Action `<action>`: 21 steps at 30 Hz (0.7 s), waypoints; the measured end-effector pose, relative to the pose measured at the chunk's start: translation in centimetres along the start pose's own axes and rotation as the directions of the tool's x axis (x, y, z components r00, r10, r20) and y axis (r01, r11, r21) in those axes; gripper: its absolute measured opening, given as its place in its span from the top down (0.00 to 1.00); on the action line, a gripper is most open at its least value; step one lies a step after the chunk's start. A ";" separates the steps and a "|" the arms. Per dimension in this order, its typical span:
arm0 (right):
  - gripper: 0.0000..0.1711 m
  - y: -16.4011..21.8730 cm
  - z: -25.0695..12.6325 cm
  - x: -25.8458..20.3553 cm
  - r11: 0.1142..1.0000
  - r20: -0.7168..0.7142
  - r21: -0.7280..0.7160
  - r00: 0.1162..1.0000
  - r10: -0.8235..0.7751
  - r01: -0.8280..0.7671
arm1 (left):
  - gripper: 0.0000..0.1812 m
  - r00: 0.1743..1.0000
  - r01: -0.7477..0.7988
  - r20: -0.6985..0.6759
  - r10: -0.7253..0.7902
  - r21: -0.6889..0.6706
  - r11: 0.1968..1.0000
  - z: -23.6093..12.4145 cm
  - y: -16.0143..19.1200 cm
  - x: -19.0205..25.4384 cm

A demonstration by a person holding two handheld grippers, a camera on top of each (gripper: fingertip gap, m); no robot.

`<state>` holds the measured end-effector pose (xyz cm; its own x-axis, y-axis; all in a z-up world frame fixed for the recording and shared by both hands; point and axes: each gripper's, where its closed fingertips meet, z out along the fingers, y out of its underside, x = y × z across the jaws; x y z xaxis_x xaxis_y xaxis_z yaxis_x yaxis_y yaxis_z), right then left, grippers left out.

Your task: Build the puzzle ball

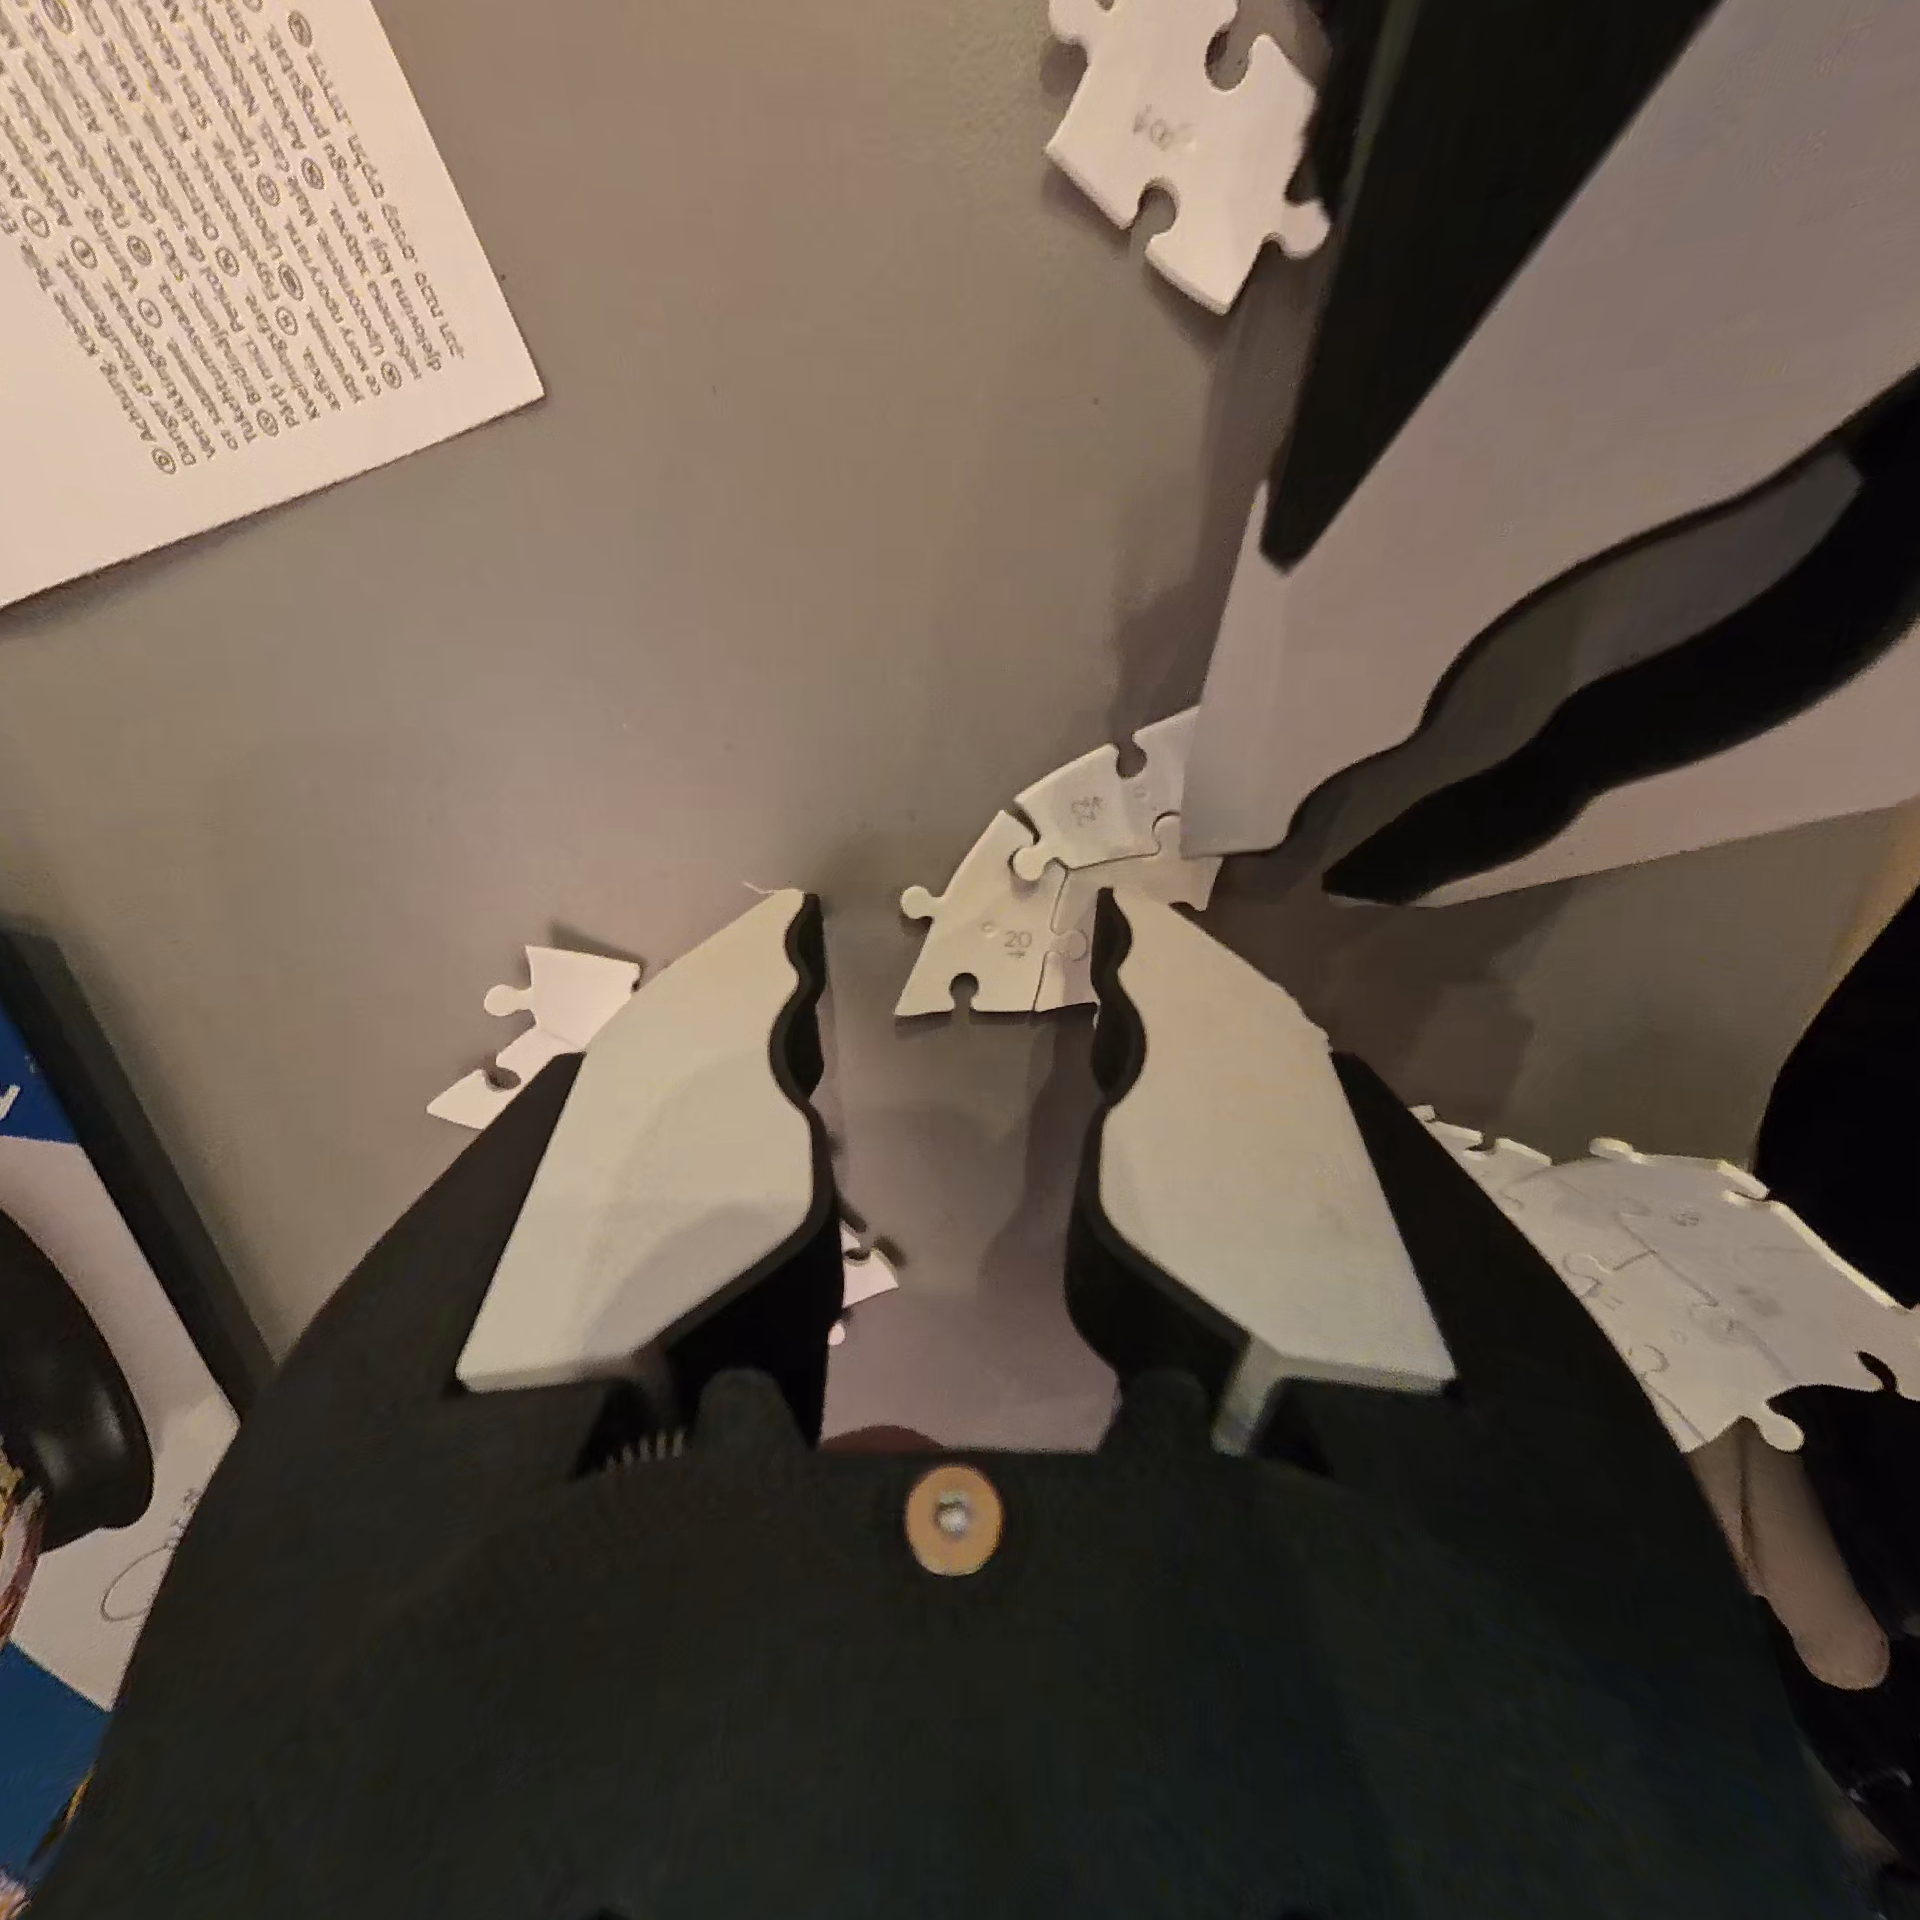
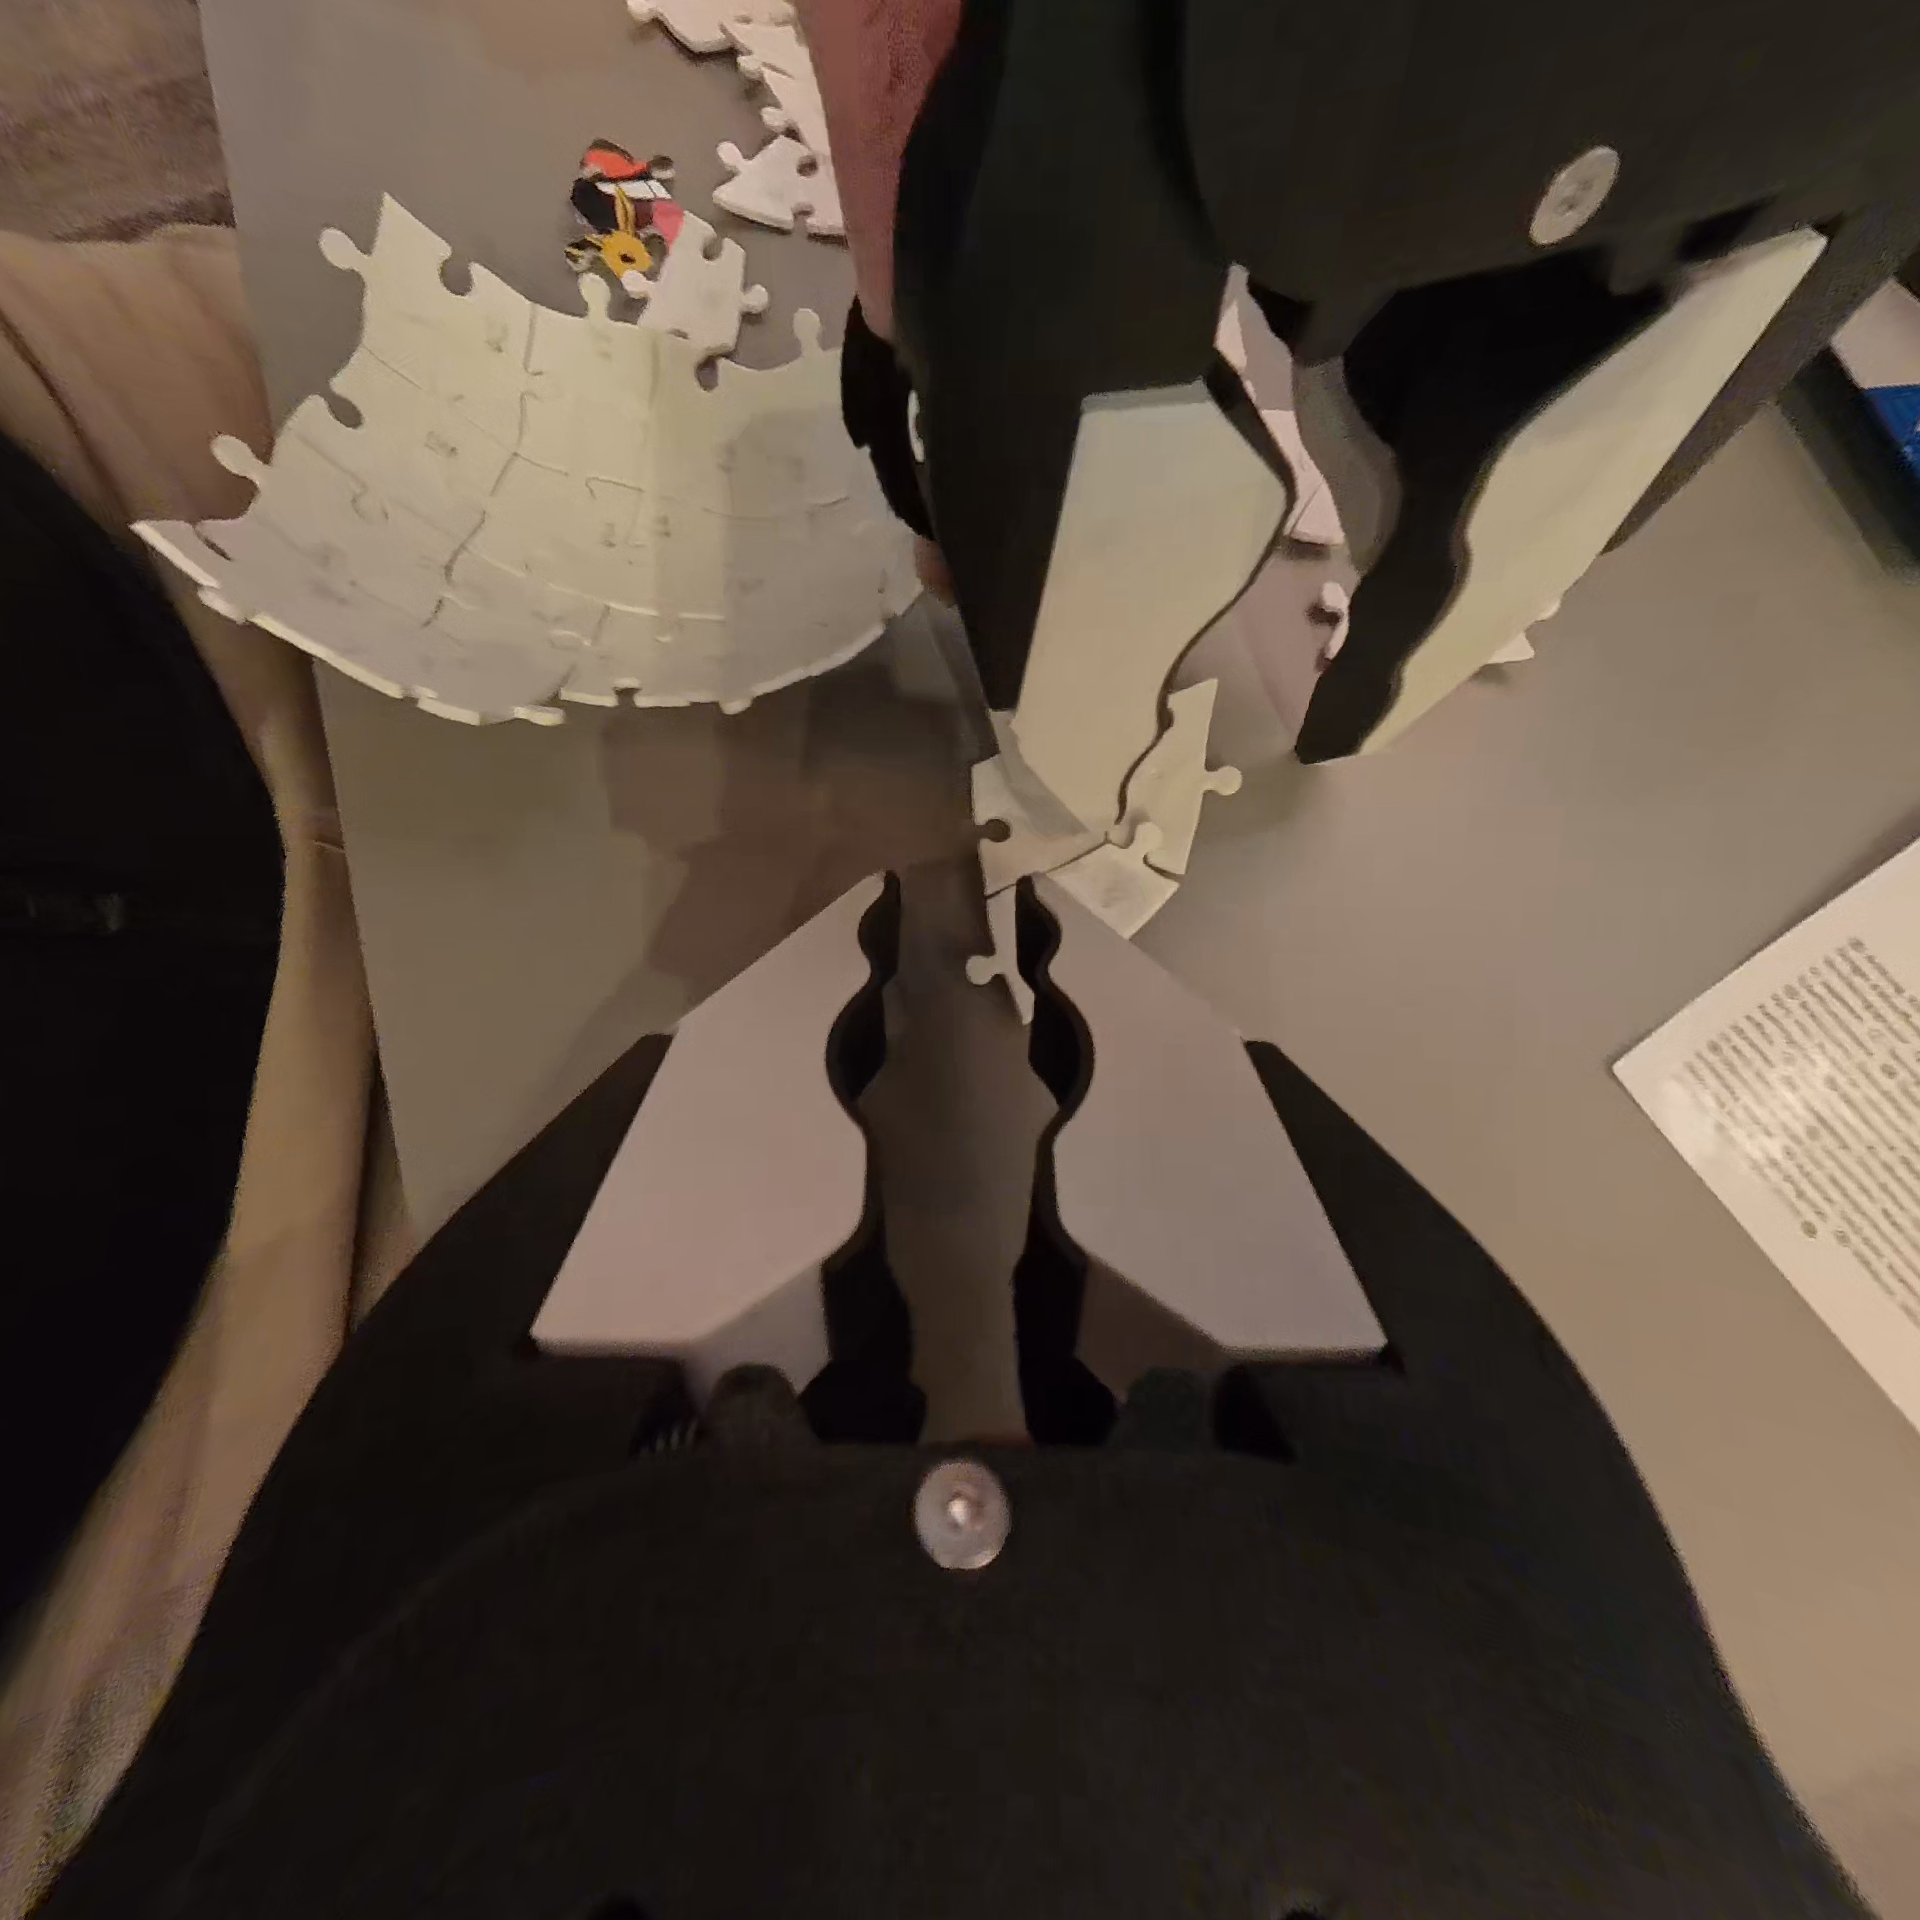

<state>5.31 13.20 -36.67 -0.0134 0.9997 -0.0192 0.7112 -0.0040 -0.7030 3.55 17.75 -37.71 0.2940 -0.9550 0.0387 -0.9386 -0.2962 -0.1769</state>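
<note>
A small curved cluster of joined white puzzle pieces (image 1: 1003, 951) lies on the grey table (image 1: 727, 540). My left gripper (image 1: 958, 916) is open just above the table, and its right fingertip (image 1: 1117, 935) is at the cluster's edge. My right gripper (image 1: 1262, 864) comes in from the upper right with one finger over the cluster's far end. In the right wrist view, the right gripper (image 2: 956, 885) has its jaws narrowly apart. The cluster (image 2: 1127, 883) runs under its right finger. The left gripper (image 2: 1153, 738) stands opposite. A large curved assembled section (image 2: 540, 520) lies at the left.
The assembled section also shows at the right of the left wrist view (image 1: 1662, 1278). Loose white pieces lie at the top (image 1: 1184, 135) and left (image 1: 551, 1008). A coloured piece (image 2: 623, 218) lies face up. A printed sheet (image 1: 208, 260) and a blue box (image 1: 42, 1164) lie at the left. It is some 10 cm from my right tips to the large curved assembled section (image 2: 540, 520).
</note>
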 end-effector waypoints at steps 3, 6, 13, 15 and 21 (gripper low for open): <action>0.89 0.2 0.3 0.1 1.000 -0.022 -0.016 1.000 -0.019 0.018 | 0.73 1.000 0.001 -0.003 -0.001 -0.003 1.000 0.0 0.0 0.0; 0.93 0.3 0.4 0.3 1.000 -0.036 -0.017 0.999 -0.026 0.025 | 0.73 1.000 0.009 -0.010 -0.009 -0.002 1.000 0.0 -0.1 0.0; 0.96 0.6 0.3 0.7 0.999 -0.057 -0.022 0.998 -0.030 0.028 | 0.71 1.000 0.014 -0.020 -0.014 -0.012 1.000 -0.1 -0.1 0.0; 0.96 0.7 0.3 0.7 1.000 -0.039 -0.023 0.999 0.010 -0.011 | 0.71 1.000 0.015 -0.025 -0.016 -0.011 1.000 -0.1 -0.1 0.0; 0.99 0.7 0.3 0.6 0.994 0.008 -0.046 0.995 0.097 -0.097 | 0.72 0.998 0.056 -0.032 -0.056 -0.003 0.998 -0.3 0.5 -0.5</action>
<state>5.55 13.77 -37.40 0.0503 0.9944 -0.0933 0.7410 -0.0998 -0.6641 2.85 18.10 -37.51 0.3405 -0.9368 0.0804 -0.9211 -0.3495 -0.1714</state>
